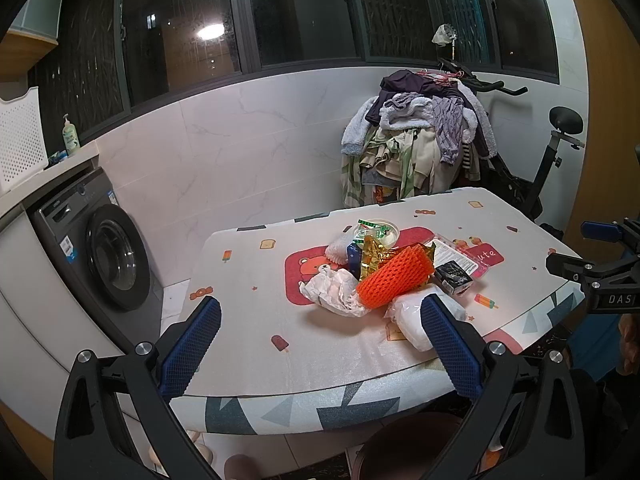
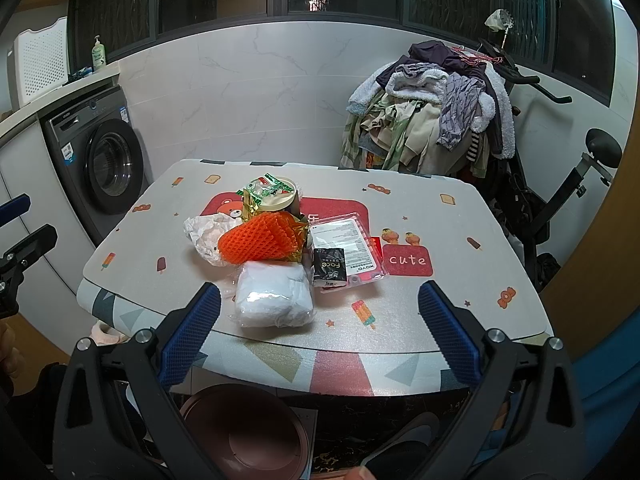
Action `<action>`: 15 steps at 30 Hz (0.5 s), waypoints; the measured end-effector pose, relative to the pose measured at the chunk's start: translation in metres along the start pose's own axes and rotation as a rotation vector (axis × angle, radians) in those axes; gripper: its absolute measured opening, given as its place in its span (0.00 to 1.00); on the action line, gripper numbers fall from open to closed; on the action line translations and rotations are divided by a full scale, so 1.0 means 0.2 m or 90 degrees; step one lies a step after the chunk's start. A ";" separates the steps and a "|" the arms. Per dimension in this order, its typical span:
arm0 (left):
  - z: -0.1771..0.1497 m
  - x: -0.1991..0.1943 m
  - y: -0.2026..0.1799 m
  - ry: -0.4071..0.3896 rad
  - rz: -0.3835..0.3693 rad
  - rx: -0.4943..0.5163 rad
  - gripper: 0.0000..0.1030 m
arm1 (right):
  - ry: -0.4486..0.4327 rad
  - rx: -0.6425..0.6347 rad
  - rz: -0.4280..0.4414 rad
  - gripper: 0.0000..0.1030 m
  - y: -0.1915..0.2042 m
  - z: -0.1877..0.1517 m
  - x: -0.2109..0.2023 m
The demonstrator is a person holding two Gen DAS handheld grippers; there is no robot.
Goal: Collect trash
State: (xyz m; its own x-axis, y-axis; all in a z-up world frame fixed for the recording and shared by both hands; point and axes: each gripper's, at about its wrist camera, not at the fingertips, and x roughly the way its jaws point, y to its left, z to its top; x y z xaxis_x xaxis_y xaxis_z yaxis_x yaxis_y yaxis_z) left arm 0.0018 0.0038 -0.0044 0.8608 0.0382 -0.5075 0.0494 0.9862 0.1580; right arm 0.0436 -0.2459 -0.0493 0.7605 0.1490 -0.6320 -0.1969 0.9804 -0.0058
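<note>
A heap of trash lies mid-table: an orange foam net (image 1: 394, 276) (image 2: 260, 238), crumpled white paper (image 1: 334, 290) (image 2: 206, 234), a white plastic bag (image 1: 416, 318) (image 2: 274, 298), gold foil (image 1: 374, 258), a black packet (image 1: 452, 278) (image 2: 329, 267), a clear pink-edged package (image 2: 352, 248) and a round lidded tub (image 1: 380, 232) (image 2: 276, 196). My left gripper (image 1: 320, 320) hovers open over the near table edge, short of the heap. My right gripper (image 2: 319, 308) is also open, with the white bag between its fingers' line but apart from them. A brown bin (image 2: 244, 432) stands on the floor below the table.
The table (image 1: 280, 344) has a printed cloth. A washing machine (image 1: 108, 256) stands at the left under a counter. A clothes-laden exercise bike (image 2: 440, 120) is behind the table at the right. A person's hand (image 1: 630, 344) holds the right gripper.
</note>
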 end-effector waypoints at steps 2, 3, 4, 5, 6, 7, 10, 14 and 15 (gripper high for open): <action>0.00 0.00 0.00 0.000 0.001 0.000 0.95 | 0.000 0.000 0.001 0.95 0.00 0.00 0.00; 0.00 0.00 0.00 0.000 0.000 -0.001 0.95 | 0.000 -0.001 0.000 0.95 0.00 0.00 0.00; 0.00 0.00 0.00 0.000 0.000 -0.001 0.95 | 0.000 -0.001 0.001 0.95 0.00 0.00 0.00; 0.00 0.00 0.00 0.000 0.001 -0.001 0.95 | 0.000 0.000 0.001 0.95 0.00 0.00 0.00; 0.00 0.00 0.00 0.000 0.000 -0.001 0.95 | 0.000 0.000 0.001 0.95 0.00 0.00 0.00; -0.01 0.00 0.00 0.000 0.001 -0.002 0.95 | 0.000 -0.001 0.000 0.95 0.00 0.00 0.00; 0.00 0.00 0.00 0.000 0.000 -0.001 0.95 | 0.000 0.000 0.001 0.95 0.00 0.00 0.00; 0.00 0.00 0.00 0.000 0.000 -0.001 0.95 | 0.000 0.000 0.001 0.95 0.00 0.00 0.00; 0.00 0.00 0.00 0.000 0.000 -0.001 0.95 | 0.000 0.000 0.001 0.95 0.00 0.00 0.00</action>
State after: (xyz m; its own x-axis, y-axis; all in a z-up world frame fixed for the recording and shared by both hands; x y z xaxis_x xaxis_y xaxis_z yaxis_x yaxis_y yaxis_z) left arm 0.0016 0.0044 -0.0051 0.8608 0.0378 -0.5075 0.0489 0.9865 0.1565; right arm 0.0434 -0.2468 -0.0486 0.7604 0.1499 -0.6319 -0.1980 0.9802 -0.0057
